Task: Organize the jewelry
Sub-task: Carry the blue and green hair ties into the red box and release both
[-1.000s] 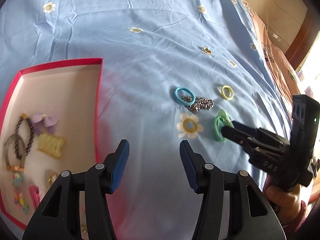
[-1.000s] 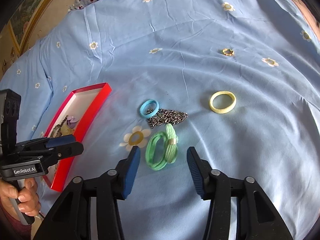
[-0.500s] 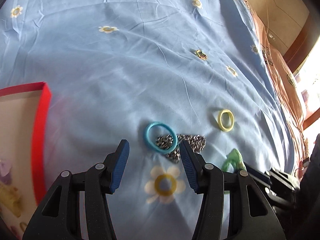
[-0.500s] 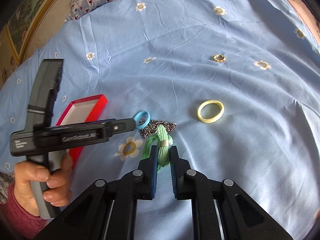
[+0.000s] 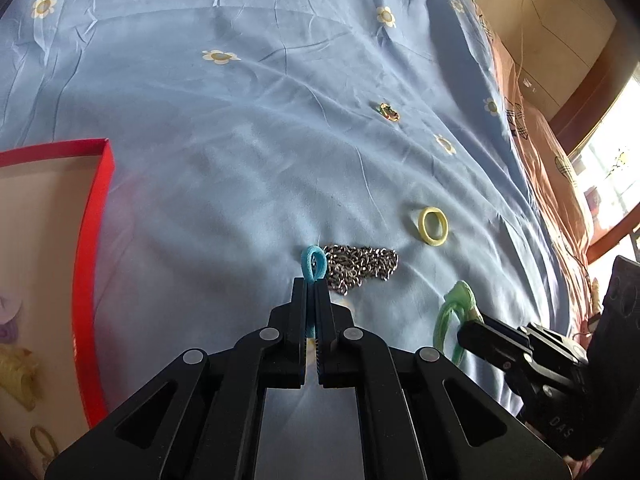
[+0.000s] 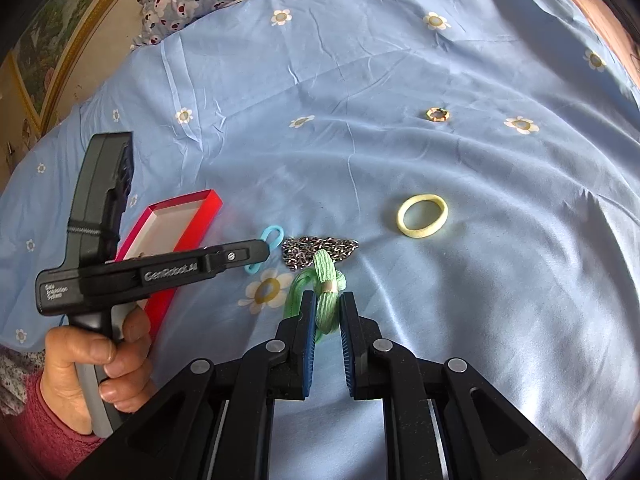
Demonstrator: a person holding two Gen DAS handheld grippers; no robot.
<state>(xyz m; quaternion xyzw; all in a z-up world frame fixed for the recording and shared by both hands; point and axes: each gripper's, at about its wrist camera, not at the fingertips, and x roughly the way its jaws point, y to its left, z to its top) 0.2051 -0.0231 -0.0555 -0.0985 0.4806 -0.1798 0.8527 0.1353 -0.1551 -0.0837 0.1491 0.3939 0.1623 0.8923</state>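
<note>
the left gripper (image 5: 313,286) was clenched on the blue hair tie (image 5: 313,265), its jaws pressed together low in the middle of the left wrist view, with the tie's loop squeezed narrow and poking out beyond the fingertips. just past that loop, touching it on the right, a heap of silver chain (image 5: 360,266) lay on the bed sheet (image 5: 240,152). further right and slightly higher lay a yellow hair tie (image 5: 433,226), apart from the chain. a small gold ring (image 5: 389,112) lay well up the frame, above and right of centre. at the left edge stood the red box (image 5: 94,248), its pale floor holding a yellow clip and other pieces too cropped to name.

the right gripper (image 6: 329,312) was grasping the green hair tie (image 6: 326,292), low in the centre of the right wrist view; the blue pads pinched the bunched cord just below its small metal band. the chain (image 6: 320,251) lay just beyond the green tie, touching it. left of it, the left gripper (image 6: 256,252) reached in from the left edge, held by a hand (image 6: 100,364) in a pink sleeve at lower left, the blue tie (image 6: 272,236) showing at its tip. the red box (image 6: 208,208) lay behind that gripper, and the yellow tie (image 6: 422,216) to the right of centre, with the gold ring (image 6: 438,114) higher up.
</note>
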